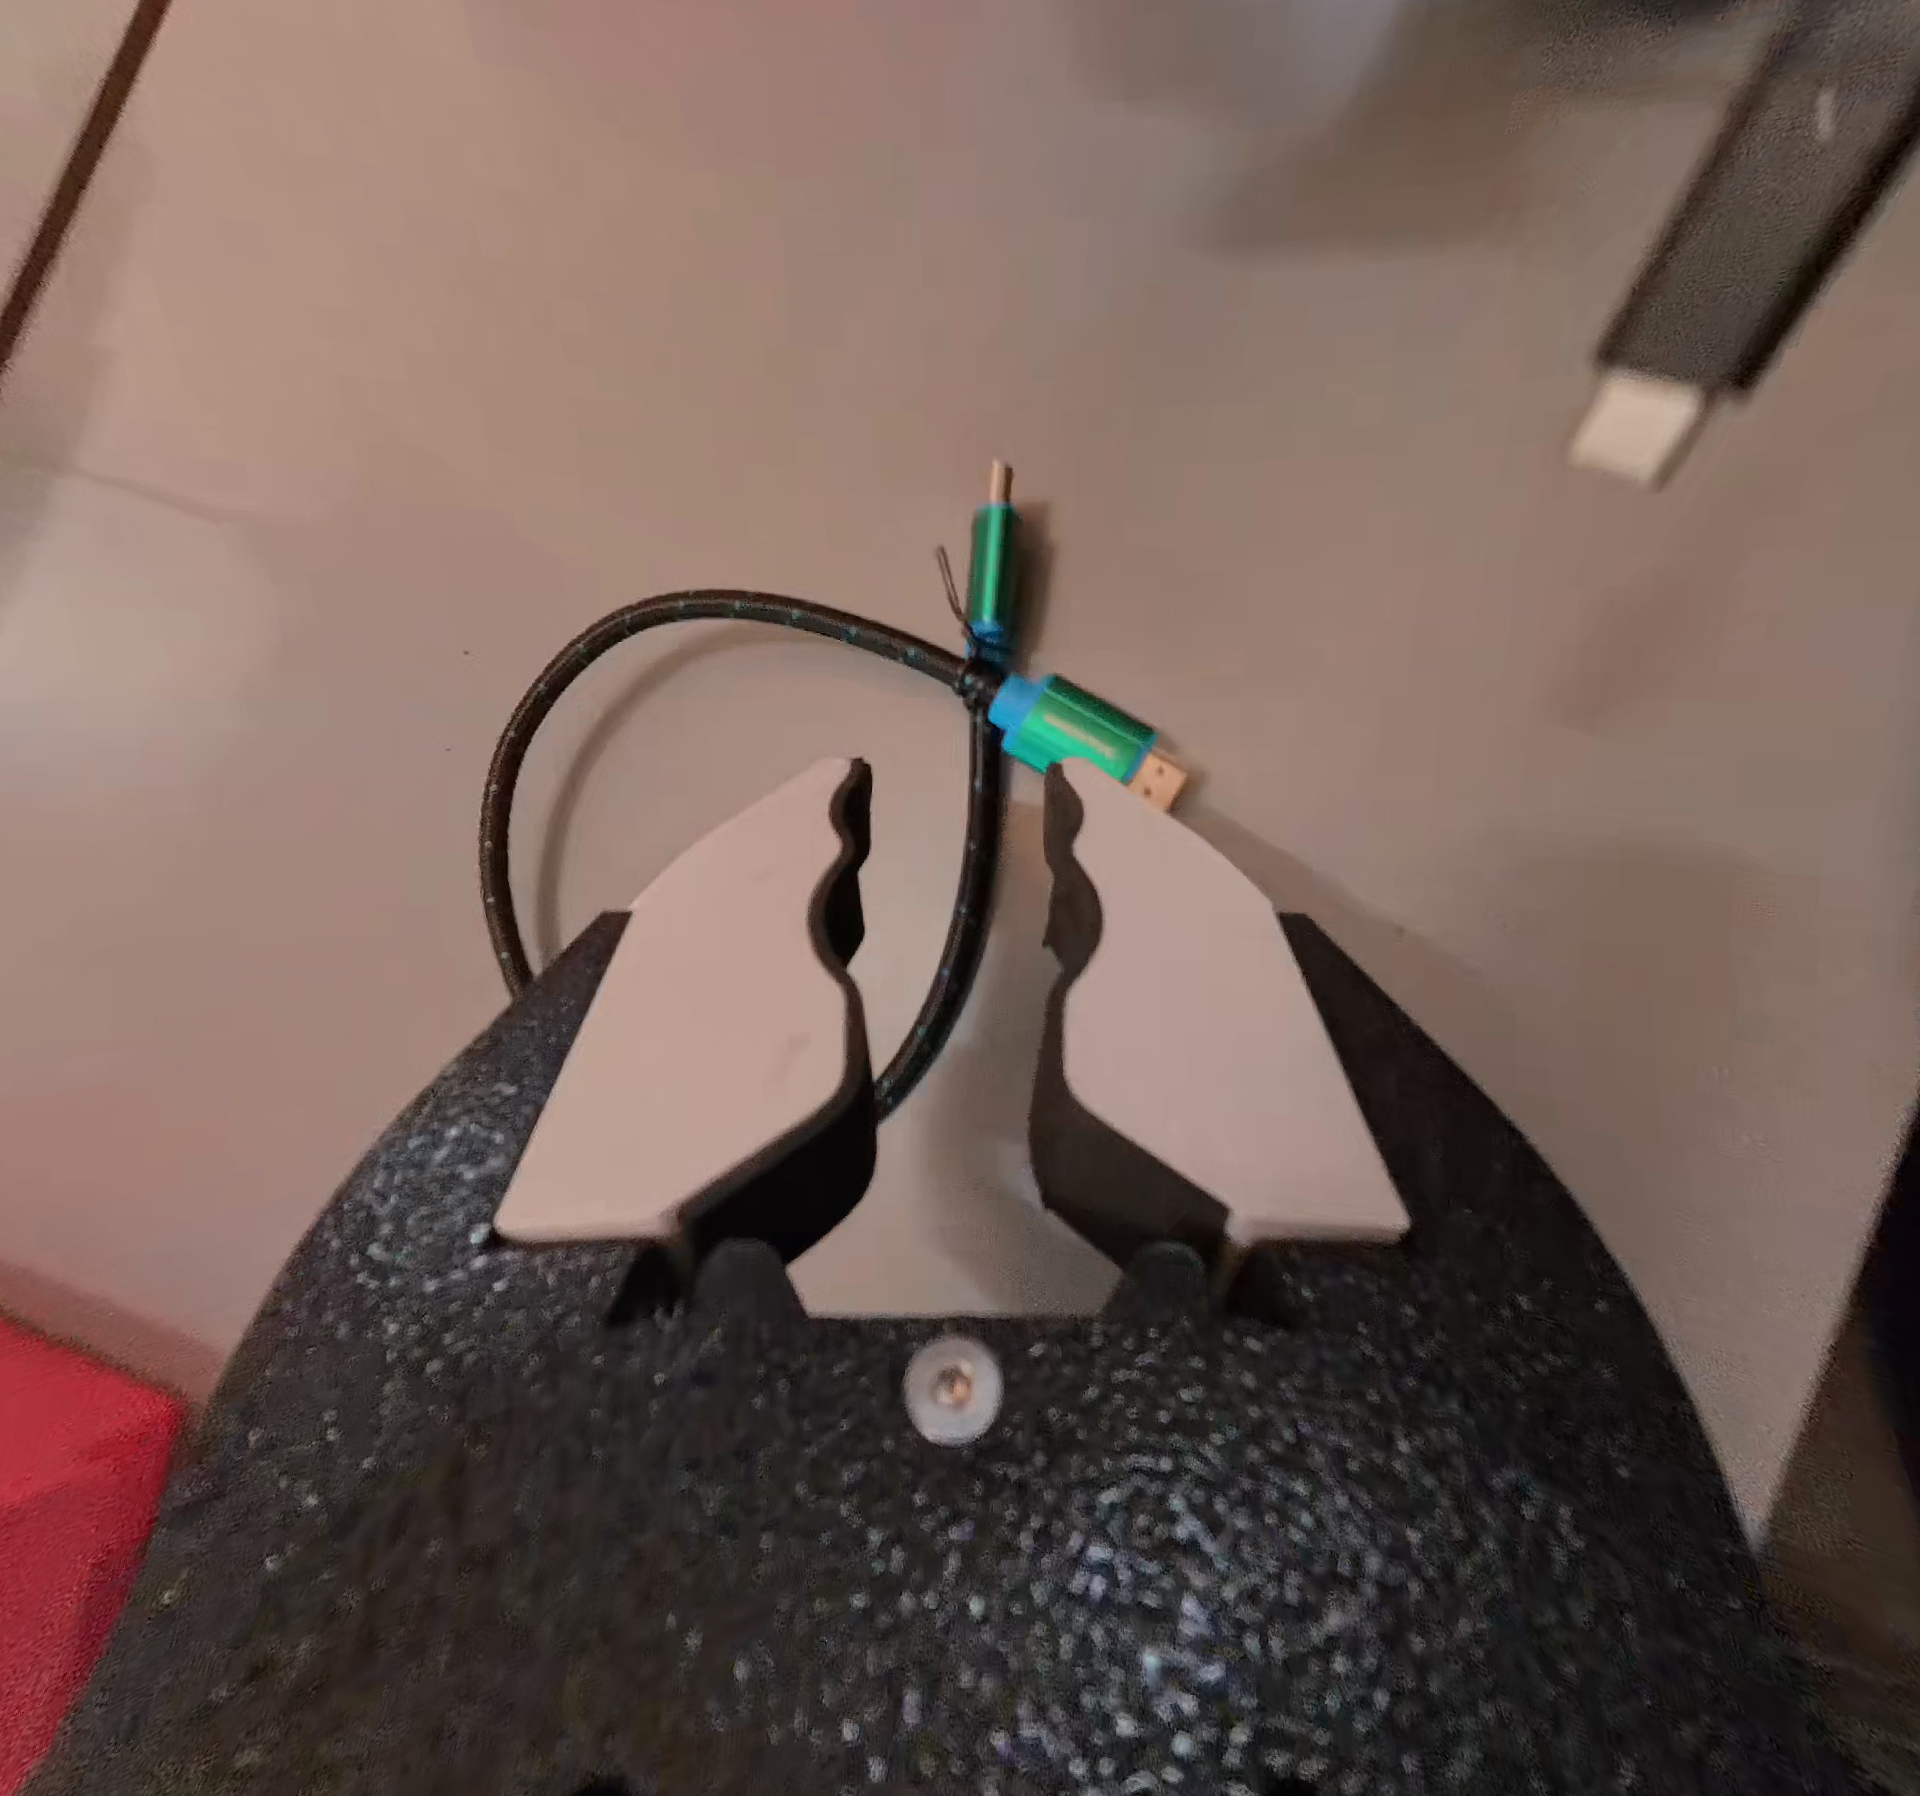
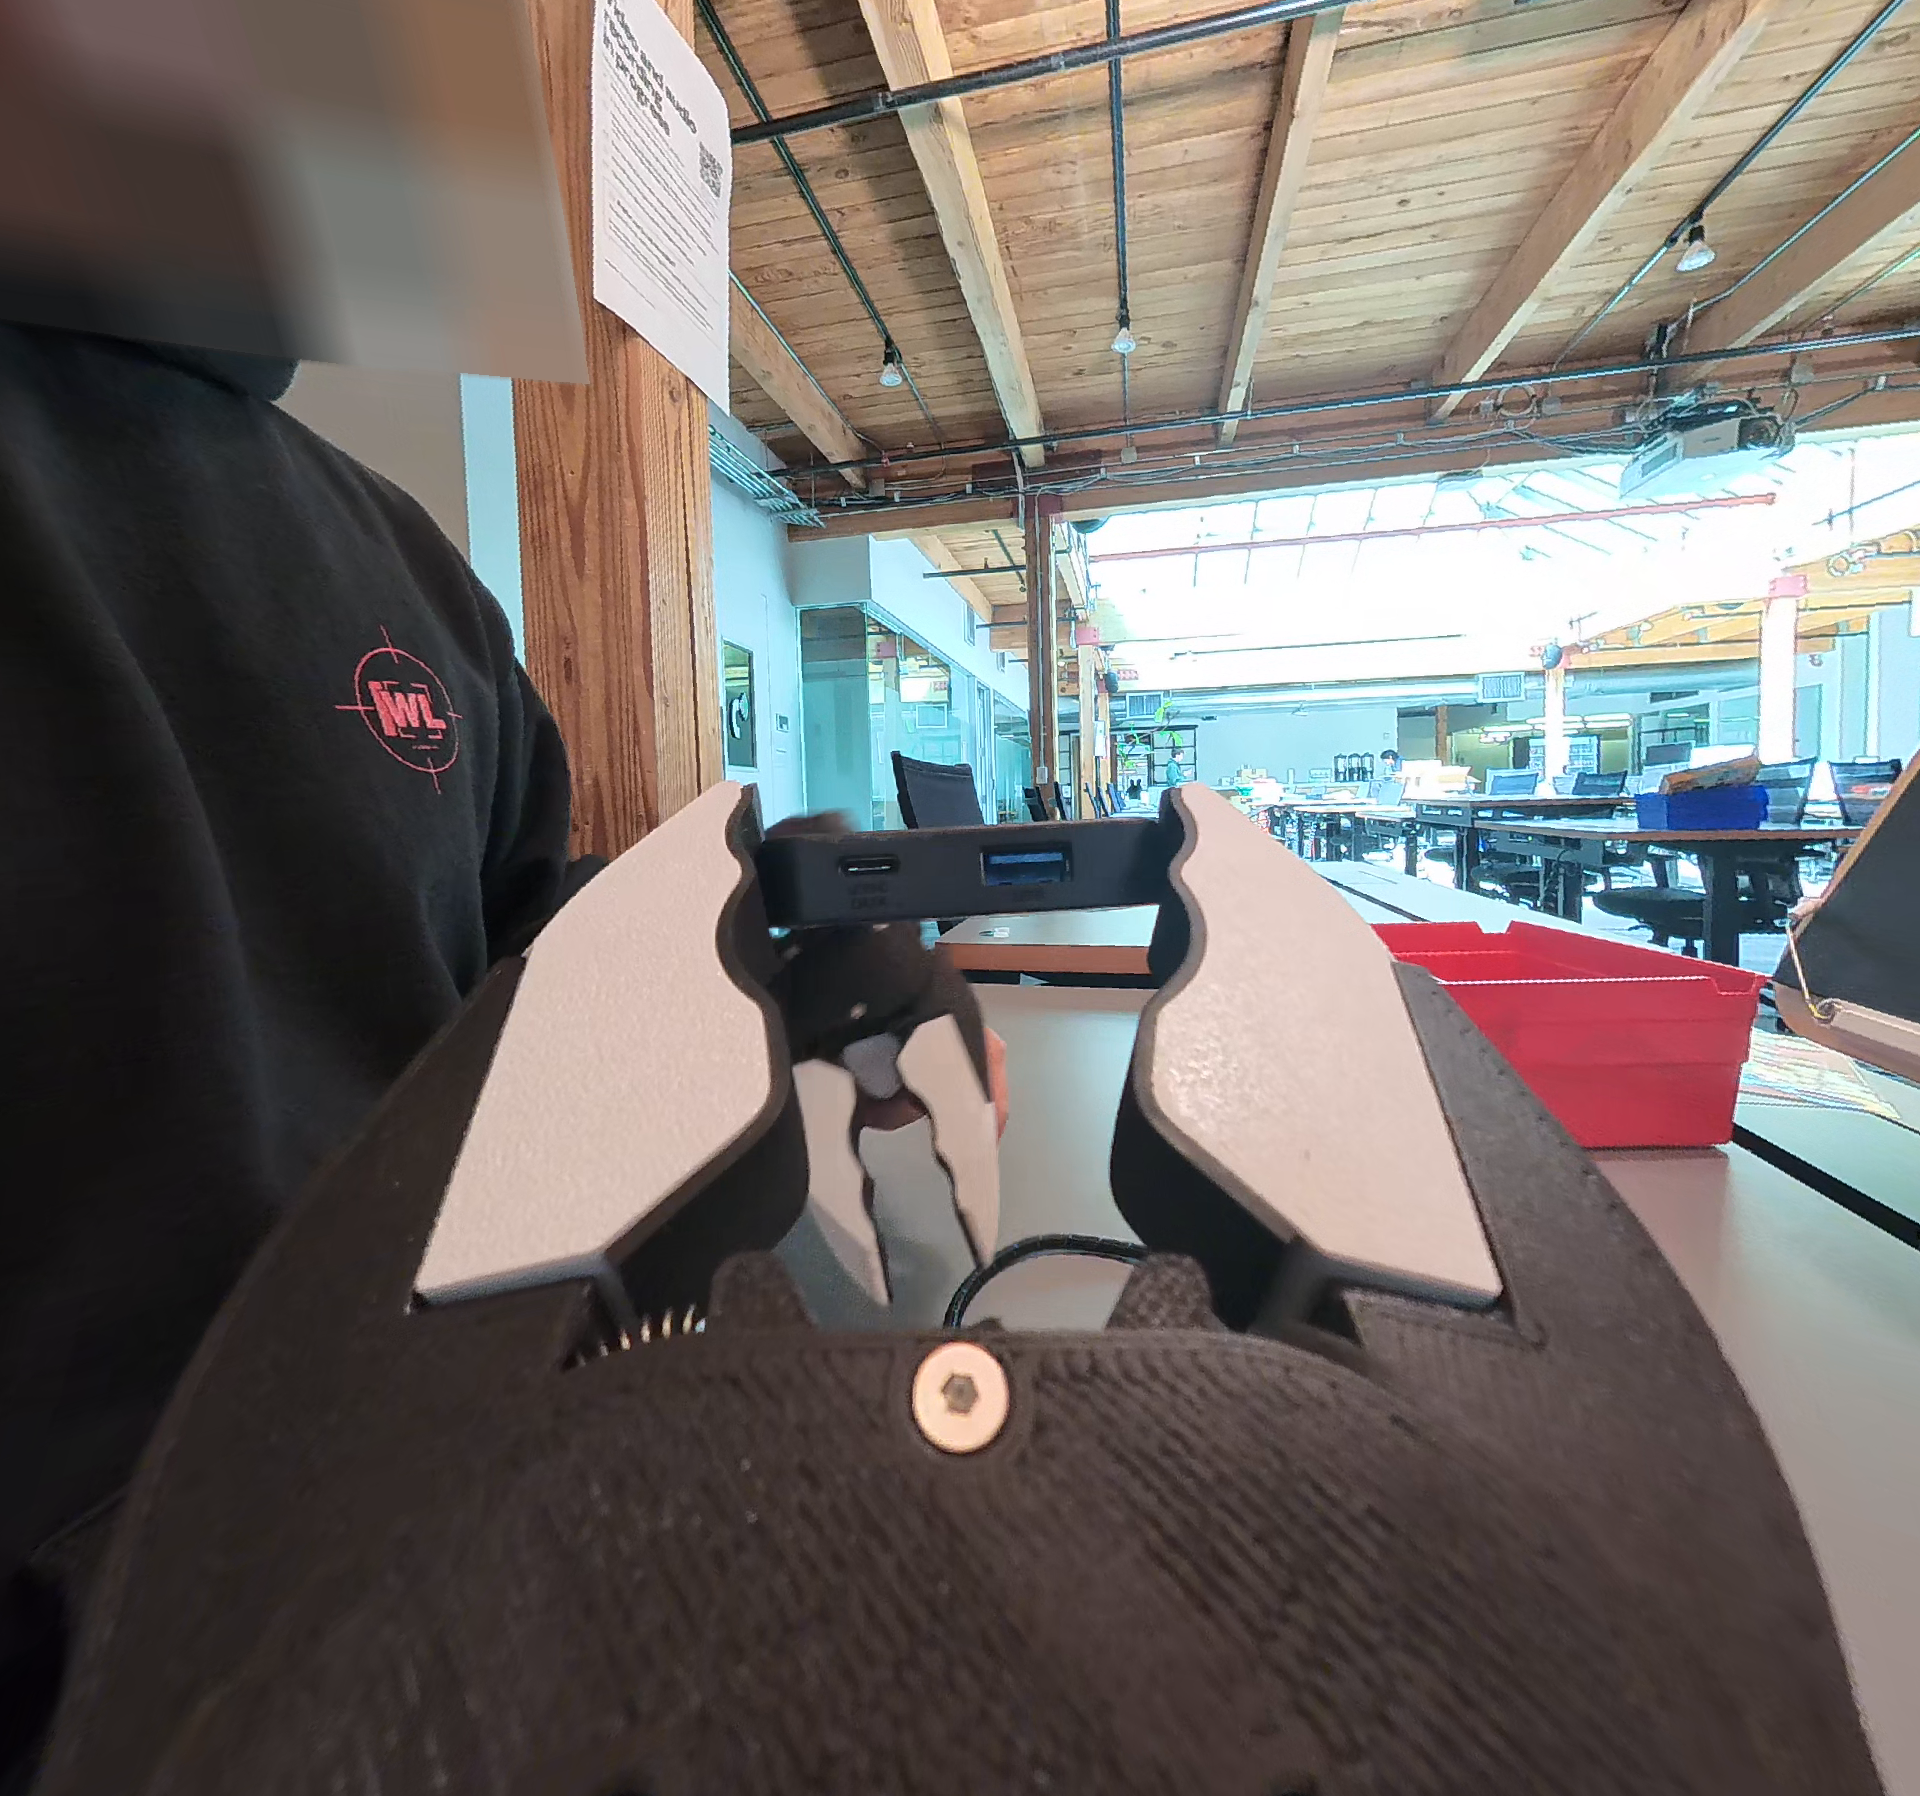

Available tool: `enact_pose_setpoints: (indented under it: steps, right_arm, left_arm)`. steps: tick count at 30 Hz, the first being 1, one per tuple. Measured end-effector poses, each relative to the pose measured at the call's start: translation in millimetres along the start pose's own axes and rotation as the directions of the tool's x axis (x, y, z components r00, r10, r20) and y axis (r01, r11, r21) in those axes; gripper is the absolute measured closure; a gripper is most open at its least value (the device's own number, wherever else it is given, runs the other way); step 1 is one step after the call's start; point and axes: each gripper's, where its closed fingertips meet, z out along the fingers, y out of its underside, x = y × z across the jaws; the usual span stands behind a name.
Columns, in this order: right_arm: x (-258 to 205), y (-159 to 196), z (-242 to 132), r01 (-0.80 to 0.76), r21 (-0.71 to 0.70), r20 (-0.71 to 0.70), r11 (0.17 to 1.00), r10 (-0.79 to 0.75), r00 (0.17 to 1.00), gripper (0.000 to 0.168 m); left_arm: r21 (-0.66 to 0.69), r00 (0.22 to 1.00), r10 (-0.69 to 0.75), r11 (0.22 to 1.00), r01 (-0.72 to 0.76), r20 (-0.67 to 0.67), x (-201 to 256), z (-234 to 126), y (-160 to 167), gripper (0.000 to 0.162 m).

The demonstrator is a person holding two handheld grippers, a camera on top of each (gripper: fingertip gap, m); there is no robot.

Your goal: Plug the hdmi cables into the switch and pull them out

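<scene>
Your right gripper clamps the slim black switch; your left gripper hovers parted, empty, over the green-ended braided HDMI cable on the grey table. Nothing's plugged yet.

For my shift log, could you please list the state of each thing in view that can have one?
Left gripper: open, over the cable, gripping nothing.
Right gripper: shut on the switch, held up off the table.
Switch: clamped at both ends, visible ports empty.
HDMI cable: looped on the table, tied near its plugs.
Green HDMI plugs: both unplugged.
Red bin: on the table, contents hidden.
</scene>
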Motion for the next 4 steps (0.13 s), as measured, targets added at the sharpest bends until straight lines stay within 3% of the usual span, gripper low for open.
enact_pose_setpoints:
  steps: [1,4]
  right_arm:
    - [-0.1,0.4,0.2,-0.001,-0.001,0.001,1.0,0.001,1.0,0.096]
    - [-0.7,2.2,1.2,-0.002,-0.013,0.005,1.0,0.002,1.0,0.096]
  left_arm:
    - [0.006,0.998,-0.054,0.999,0.054,-0.038,-1.9,-0.2,-3.7,0.131]
    - [-0.031,0.972,-0.177,0.984,0.174,-0.156,-4.6,4.6,-8.1,0.13]
